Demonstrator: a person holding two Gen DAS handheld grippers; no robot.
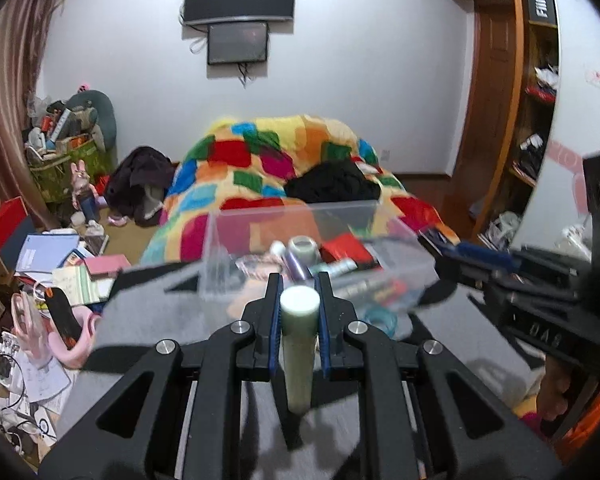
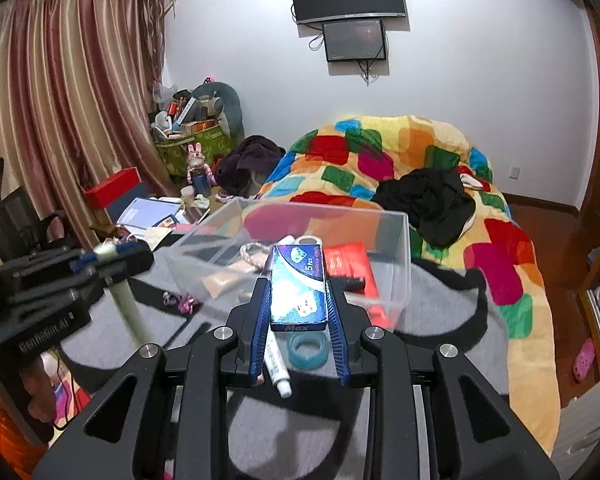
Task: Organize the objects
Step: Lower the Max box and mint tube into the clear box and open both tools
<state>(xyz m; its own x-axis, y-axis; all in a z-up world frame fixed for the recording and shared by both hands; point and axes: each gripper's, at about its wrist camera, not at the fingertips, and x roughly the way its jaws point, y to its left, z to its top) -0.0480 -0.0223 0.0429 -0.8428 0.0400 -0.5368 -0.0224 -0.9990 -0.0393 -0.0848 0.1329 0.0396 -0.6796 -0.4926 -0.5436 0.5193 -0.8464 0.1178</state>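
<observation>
Left wrist: left tongs (image 1: 299, 300) pinch a pale tube (image 1: 299, 344); right tongs (image 2: 299, 300) pinch a blue box (image 2: 298, 286).

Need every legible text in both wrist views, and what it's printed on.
"5pcs": top of the blue box held in the right gripper.
"Max": near end of that box.
"GenRobot.AI": side of the left gripper.
"FIIIIO" (uncertain): black box on the wooden shelf.
Tube, books and papers: too small or blurred.

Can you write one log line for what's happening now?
left gripper: shut on tube | right gripper: shut on box | bin: ahead
</observation>
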